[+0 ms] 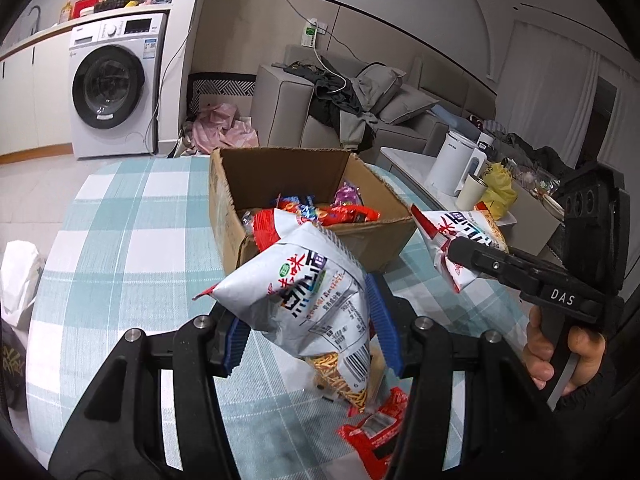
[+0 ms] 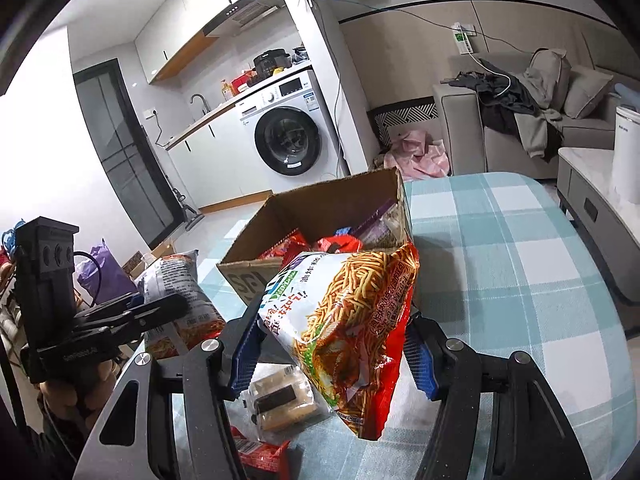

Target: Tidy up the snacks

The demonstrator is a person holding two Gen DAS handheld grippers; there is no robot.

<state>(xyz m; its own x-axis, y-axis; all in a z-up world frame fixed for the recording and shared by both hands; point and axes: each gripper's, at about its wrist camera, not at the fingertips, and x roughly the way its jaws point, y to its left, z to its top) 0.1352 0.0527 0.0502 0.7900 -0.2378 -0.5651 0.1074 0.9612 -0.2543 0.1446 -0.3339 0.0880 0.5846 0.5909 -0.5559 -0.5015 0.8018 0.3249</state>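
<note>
Left gripper (image 1: 316, 320) pinching white noodle-snack bag (image 1: 304, 284), right gripper (image 2: 332, 344) pinching red noodle-snack bag (image 2: 352, 320), both lifted off checked desk (image 1: 132, 216). Cardboard box (image 1: 240, 184) of snacks beyond, mid-desk. Washing machine (image 1: 116, 84) far behind.

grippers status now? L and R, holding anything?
Left gripper: shut on a white noodle snack bag, lifted off the table.
Right gripper: shut on a red noodle snack bag, also lifted, near the cardboard box.
</note>
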